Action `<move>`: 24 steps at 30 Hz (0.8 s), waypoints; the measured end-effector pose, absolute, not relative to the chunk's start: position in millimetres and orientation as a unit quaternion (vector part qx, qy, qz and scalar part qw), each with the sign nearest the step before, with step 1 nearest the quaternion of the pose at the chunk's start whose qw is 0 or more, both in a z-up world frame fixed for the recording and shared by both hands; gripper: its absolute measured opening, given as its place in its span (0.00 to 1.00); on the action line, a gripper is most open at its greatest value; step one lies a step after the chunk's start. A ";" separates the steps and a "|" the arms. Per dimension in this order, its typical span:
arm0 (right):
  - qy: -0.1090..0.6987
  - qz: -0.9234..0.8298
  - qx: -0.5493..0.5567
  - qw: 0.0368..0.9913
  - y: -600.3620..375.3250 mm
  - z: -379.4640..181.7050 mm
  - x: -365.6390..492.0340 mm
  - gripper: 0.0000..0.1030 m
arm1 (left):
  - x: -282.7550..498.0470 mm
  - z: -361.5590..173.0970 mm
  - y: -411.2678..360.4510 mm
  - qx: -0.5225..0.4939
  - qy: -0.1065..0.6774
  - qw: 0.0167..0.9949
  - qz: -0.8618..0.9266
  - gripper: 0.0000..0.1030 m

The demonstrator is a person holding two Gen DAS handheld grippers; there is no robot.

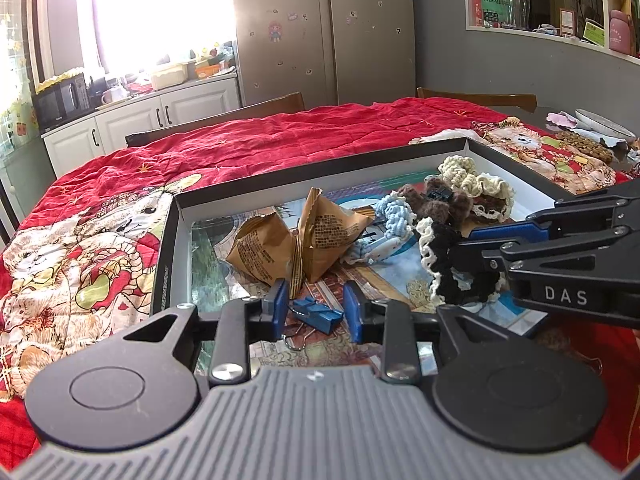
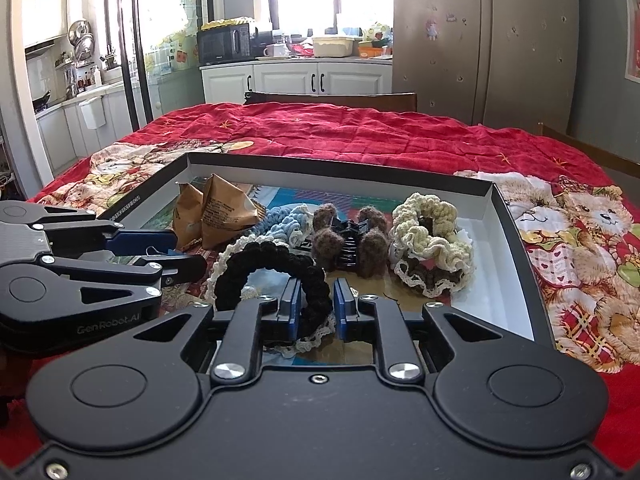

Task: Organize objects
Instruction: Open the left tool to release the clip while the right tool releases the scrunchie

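The right tongs (image 2: 316,314) pinch the near arc of the black crocheted scrunchie (image 2: 276,276), soft, light and squashy, best held across its band. The left tongs (image 1: 314,312) stand spread around the blue binder clip (image 1: 316,314), stiff and slick, lying in the tray (image 1: 320,168).

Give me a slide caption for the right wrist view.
Right claw around a black scrunchie in a box lid on a red quilt.
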State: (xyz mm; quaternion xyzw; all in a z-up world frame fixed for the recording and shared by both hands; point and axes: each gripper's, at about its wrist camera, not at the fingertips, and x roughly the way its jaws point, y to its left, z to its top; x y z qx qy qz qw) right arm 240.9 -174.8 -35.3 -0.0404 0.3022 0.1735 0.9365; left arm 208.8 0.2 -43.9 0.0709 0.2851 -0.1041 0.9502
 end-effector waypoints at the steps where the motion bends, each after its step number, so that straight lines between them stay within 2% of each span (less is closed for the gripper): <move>1: 0.301 0.174 -0.041 0.937 -174.9 -35.2 240.6 0.17 | 208.6 -43.8 0.3 0.071 0.285 0.950 -0.104 0.42; 5: 0.298 0.174 -0.041 0.938 -174.9 -34.6 239.9 0.23 | 208.5 -43.6 0.2 0.071 0.284 0.951 -0.104 0.52; 12: 0.281 0.178 -0.037 0.942 -175.9 -28.3 234.7 0.33 | 207.2 -38.6 2.7 0.058 0.280 0.952 -0.105 0.60; 24: 0.263 0.179 -0.021 0.948 -181.6 -13.9 225.7 0.35 | 197.2 -27.9 -0.1 0.057 0.258 0.960 -0.095 0.73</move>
